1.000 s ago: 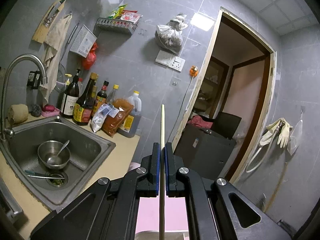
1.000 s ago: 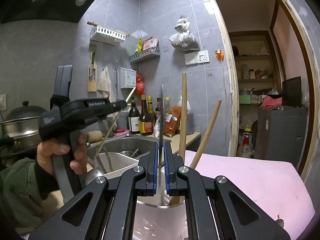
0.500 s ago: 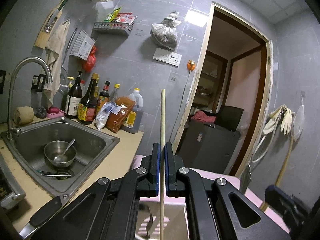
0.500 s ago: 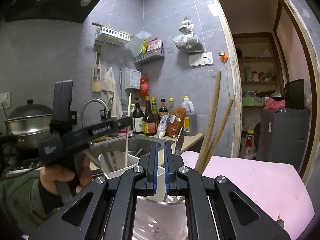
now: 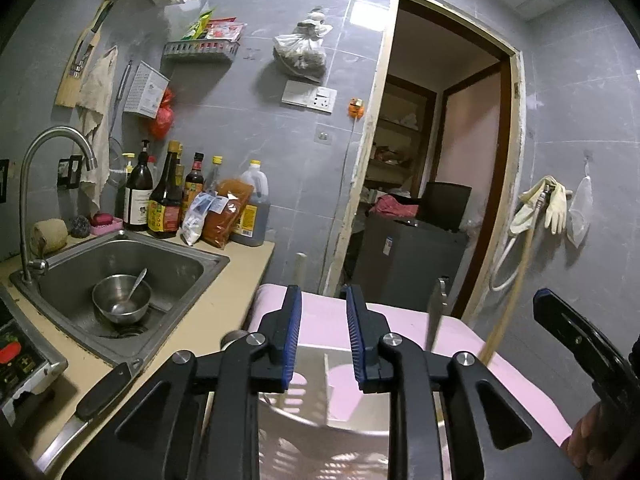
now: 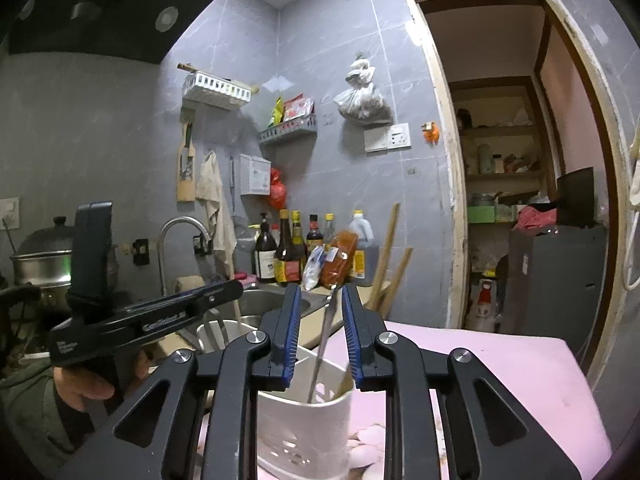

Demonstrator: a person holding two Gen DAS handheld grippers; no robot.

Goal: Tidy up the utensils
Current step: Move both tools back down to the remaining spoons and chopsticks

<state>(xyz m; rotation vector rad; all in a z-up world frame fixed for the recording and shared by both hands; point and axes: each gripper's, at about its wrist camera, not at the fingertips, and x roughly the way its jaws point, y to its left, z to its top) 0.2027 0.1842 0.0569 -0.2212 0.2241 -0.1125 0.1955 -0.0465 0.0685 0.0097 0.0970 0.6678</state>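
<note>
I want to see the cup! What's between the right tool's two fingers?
In the right wrist view, the open right tool frames a metal utensil that stands in the white holder below.

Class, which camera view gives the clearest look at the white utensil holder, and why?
The right wrist view: the white utensil holder shows its rim, its front wall and the utensils standing inside. The left wrist view catches only part of its rim and perforated wall, largely hidden behind the open left gripper.
</note>
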